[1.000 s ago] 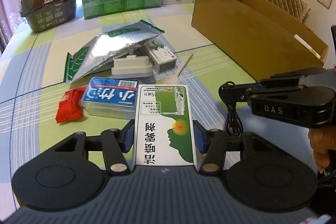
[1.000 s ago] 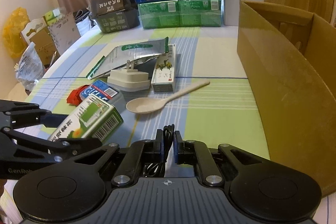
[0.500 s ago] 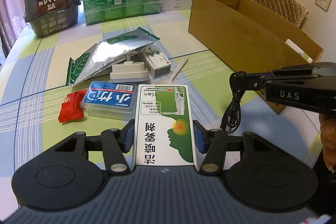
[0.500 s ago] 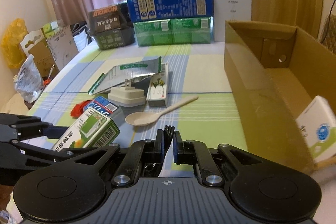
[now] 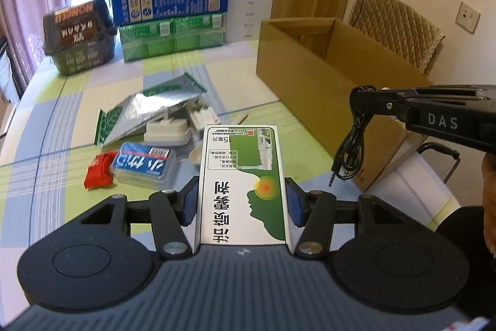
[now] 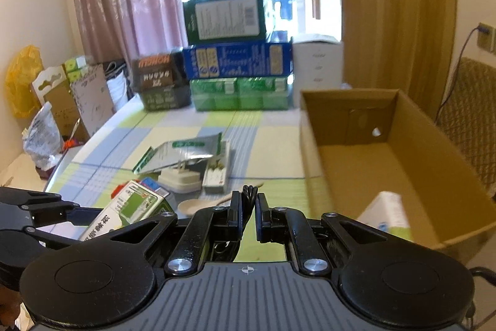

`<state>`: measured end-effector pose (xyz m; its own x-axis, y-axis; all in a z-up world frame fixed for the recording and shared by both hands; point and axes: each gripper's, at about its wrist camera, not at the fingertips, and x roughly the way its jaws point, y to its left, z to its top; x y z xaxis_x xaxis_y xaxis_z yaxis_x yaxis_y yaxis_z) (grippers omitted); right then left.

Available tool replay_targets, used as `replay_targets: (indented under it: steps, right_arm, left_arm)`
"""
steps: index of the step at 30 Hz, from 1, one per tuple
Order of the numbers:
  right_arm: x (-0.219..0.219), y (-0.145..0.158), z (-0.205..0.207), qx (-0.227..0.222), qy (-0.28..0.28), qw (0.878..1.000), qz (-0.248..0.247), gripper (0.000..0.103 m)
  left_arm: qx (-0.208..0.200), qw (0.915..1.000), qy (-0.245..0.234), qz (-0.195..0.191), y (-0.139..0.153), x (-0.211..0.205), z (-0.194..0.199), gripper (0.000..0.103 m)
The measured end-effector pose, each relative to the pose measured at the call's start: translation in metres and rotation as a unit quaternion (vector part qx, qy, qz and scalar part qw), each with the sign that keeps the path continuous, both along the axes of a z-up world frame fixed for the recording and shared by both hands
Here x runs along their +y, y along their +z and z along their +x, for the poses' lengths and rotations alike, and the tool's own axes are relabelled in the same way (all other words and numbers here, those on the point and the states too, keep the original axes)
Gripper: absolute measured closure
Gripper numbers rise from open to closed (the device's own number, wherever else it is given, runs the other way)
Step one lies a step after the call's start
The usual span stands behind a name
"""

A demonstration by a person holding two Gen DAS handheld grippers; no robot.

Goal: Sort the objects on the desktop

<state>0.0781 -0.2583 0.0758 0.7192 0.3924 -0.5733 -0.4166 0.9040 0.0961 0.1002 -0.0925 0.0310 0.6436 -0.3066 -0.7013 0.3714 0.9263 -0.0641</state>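
My left gripper (image 5: 241, 197) is shut on a white and green medicine box (image 5: 241, 182), held in the air above the table; the same medicine box (image 6: 124, 211) shows at the lower left of the right wrist view. My right gripper (image 6: 248, 214) is shut on a coiled black cable (image 6: 248, 197); in the left wrist view the black cable (image 5: 350, 151) dangles from it beside the open cardboard box (image 5: 313, 82). The cardboard box (image 6: 372, 163) holds a white packet (image 6: 387, 211).
On the checked tablecloth lie a foil pouch (image 5: 148, 110), a white plug adapter (image 5: 167, 132), a blue-labelled case (image 5: 144, 168), a red sachet (image 5: 99, 171), a small carton (image 6: 215, 172) and a pale spoon (image 6: 198, 205). Stacked cartons (image 5: 170, 11) stand at the far edge.
Both grippers have risen with their loads. The right gripper has carried the cable up beside the cardboard box, whose inside now shows.
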Motion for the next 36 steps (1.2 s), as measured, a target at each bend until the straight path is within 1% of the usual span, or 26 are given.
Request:
replay_targets:
  steps: [6,15,22,28,33,36]
  right_arm:
    - [-0.031,0.023,-0.014,-0.017,-0.015,1.000,0.009,0.099]
    - [-0.080,0.051,-0.022,-0.039,-0.045,0.998,0.025,0.099]
    - [-0.131,0.069,0.001,-0.055,-0.080,0.995,0.015,0.099]
    - [-0.165,0.069,0.021,-0.048,-0.099,0.994,0.005,0.099]
    - [-0.182,0.061,0.033,-0.038,-0.113,0.993,0.010,0.099]
    - [-0.188,0.057,0.038,-0.035,-0.118,0.992,0.013,0.099]
  left_arm:
    - [-0.013,0.9999,-0.003,0.006,0.024,-0.023,-0.011,0.053]
    - [-0.018,0.9995,-0.025,0.009,0.043,-0.062,-0.015,0.053]
    - [-0.020,0.9985,-0.050,-0.004,0.056,-0.105,0.000,0.053]
    - [-0.014,0.9970,-0.073,-0.022,0.058,-0.146,0.022,0.053]
    - [-0.015,0.9954,-0.093,-0.018,0.050,-0.177,0.042,0.053]
    - [-0.010,0.9946,-0.100,-0.023,0.046,-0.191,0.056,0.053]
